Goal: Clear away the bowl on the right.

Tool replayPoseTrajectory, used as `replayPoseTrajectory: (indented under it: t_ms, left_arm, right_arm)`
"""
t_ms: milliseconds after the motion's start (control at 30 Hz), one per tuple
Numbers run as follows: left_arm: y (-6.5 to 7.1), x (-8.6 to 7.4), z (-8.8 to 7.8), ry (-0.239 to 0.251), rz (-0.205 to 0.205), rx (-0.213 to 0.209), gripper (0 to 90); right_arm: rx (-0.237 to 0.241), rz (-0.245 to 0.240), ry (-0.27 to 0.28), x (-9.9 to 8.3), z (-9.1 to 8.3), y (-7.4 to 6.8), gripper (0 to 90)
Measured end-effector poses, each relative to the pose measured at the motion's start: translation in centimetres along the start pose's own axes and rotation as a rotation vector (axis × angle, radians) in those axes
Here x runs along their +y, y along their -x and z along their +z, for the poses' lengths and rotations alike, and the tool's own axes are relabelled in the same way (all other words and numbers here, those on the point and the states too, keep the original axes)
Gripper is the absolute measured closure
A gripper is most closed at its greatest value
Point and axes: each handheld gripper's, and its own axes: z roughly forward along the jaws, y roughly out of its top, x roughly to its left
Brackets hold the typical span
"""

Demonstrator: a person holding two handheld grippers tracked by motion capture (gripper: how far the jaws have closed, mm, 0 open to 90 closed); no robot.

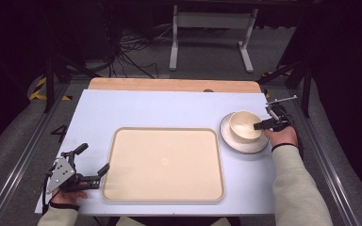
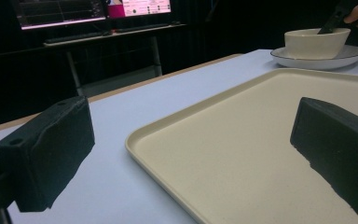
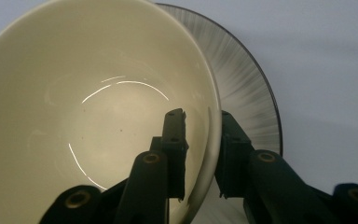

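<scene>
Bowl [image 1: 245, 126] as the thing in hand: cream, round, standing on the plate at the right side of the table, near the far right corner of the tray.

By size, from large to small:

Table [image 1: 146, 106], covered with a pale blue sheet, wooden edge visible at the far side.

Tray [image 1: 164, 164], cream, rectangular with rounded corners, lying in the middle of the table, nearer to the person's side, nothing on it.

Plate [image 1: 259, 147], white with a dark rim, under the bowl, just beside the right edge of the tray but apart from it.

Right gripper [image 3: 204, 154], held from the right side of the bowl: one jaw inside the bowl, the other outside, the rim and wall between them, closed onto the wall. Bowl tilted in the right gripper view.

Left gripper [image 1: 94, 162], resting at the near left corner of the table, just beside the left edge of the tray, jaws wide apart, holding nothing.
</scene>
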Motion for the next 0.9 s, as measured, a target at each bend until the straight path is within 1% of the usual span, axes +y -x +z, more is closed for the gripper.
replayPoseTrajectory:
  t_ms: [67, 133, 300, 367, 533, 633, 800, 900]
  left_arm:
    - [0.0, 0.0, 0.0, 0.0, 0.0, 0.001, 0.2]
    - [0.0, 0.0, 0.0, 0.0, 0.0, 0.003, 0.2]
    - [0.0, 0.0, 0.0, 0.0, 0.0, 0.001, 0.2]
    - [0.0, 0.0, 0.0, -0.001, 0.0, 0.001, 0.2]
    - [0.0, 0.0, 0.0, -0.002, 0.0, 0.002, 0.2]
    - [0.0, 0.0, 0.0, -0.002, -0.001, 0.002, 0.2]
    - [-0.1, 0.0, 0.0, -0.001, -0.002, 0.005, 0.2]
    - [-0.1, 0.0, 0.0, 0.0, -0.002, 0.005, 0.2]
  right_arm:
    - [-0.013, 0.007, -0.002, 0.0, 0.0, -0.1, 79.0]
    - [-0.013, 0.017, -0.005, 0.0, 0.0, -0.1, 79.7]
    - [-0.034, 0.022, -0.007, 0.1, 0.0, -0.2, 82.8]
    - [-0.025, 0.028, -0.005, 0.1, 0.0, -0.2, 83.1]
    - [-0.026, 0.037, -0.008, 0.1, -0.1, -0.2, 83.5]
    - [-0.017, 0.046, 0.005, 0.1, -0.3, -0.3, 84.1]
    - [-0.046, 0.02, 0.014, 0.0, -0.8, -0.7, 84.3]
    - [-0.044, 0.022, 0.026, 0.1, -1.1, -0.8, 83.8]
